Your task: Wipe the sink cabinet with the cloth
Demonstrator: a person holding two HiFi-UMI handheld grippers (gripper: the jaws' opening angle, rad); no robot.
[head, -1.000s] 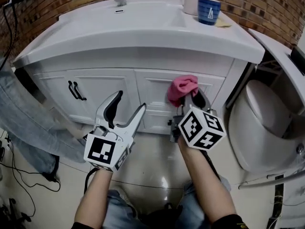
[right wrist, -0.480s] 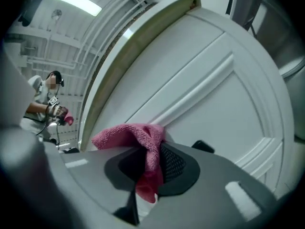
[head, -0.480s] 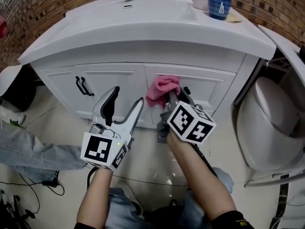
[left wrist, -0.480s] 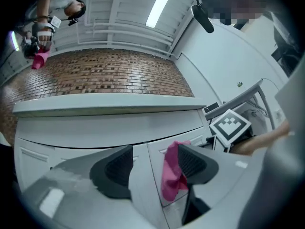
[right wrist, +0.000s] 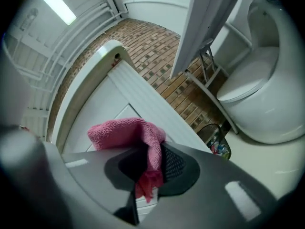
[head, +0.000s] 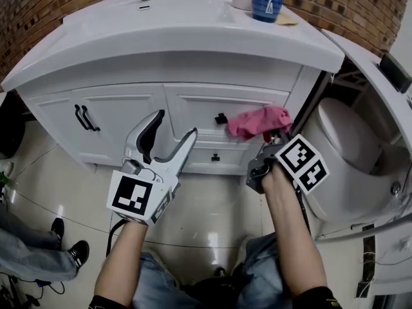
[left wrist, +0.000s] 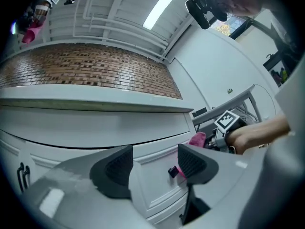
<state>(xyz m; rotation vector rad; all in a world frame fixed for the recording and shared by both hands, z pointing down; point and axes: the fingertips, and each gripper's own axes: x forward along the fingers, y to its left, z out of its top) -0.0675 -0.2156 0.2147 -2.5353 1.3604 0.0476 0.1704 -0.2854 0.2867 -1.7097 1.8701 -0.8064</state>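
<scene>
Since half a second before, my right tongs (head: 273, 134) had carried the pink cloth (head: 259, 121) from the middle of the sink cabinet (head: 193, 105) to the right end of its upper drawer front, past the black knob (head: 221, 118). Right tongs were clenched on the cloth, with a fold pinched between the pads and the bulk bunched above them at the white panel. Left tongs (head: 175, 125) stood released, jaws wide apart with nothing between them, held off the cabinet front near its centre. A blue mug (head: 266, 8) stood on the worktop (head: 193, 37) above.
</scene>
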